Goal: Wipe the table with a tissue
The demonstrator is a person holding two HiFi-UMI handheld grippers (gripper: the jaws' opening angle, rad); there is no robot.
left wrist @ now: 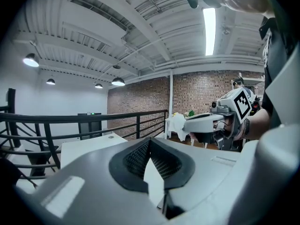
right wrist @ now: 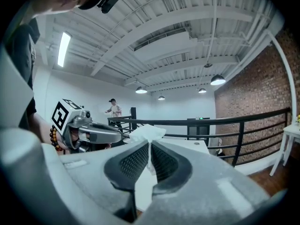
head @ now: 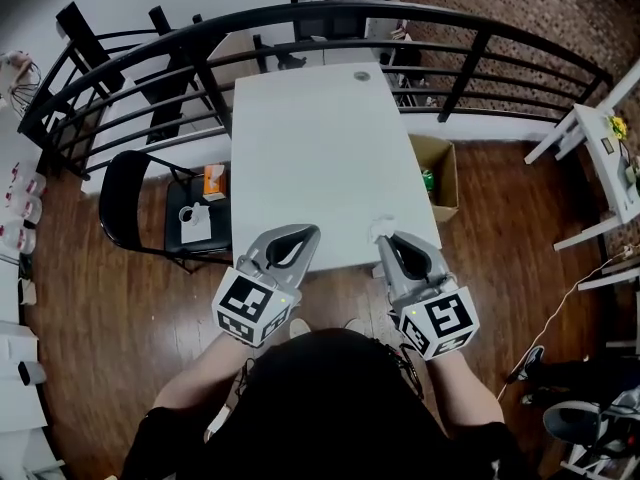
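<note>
A white table (head: 320, 148) stretches away from me in the head view. My right gripper (head: 388, 240) hovers over its near right corner, shut on a crumpled white tissue (head: 380, 230). In the right gripper view the tissue (right wrist: 146, 133) sticks up from between the closed jaws of the right gripper (right wrist: 149, 146). My left gripper (head: 303, 234) is at the near edge, left of the right one, shut with nothing in it. The left gripper view shows the left gripper (left wrist: 150, 142) with its tips touching, and the right gripper (left wrist: 206, 123) with the tissue (left wrist: 178, 125) beyond.
A black chair (head: 130, 198) stands left of the table with an orange box (head: 213, 180) and a white item (head: 195, 223) on its seat. A cardboard box (head: 437, 173) sits on the floor to the right. A black railing (head: 330, 18) curves behind.
</note>
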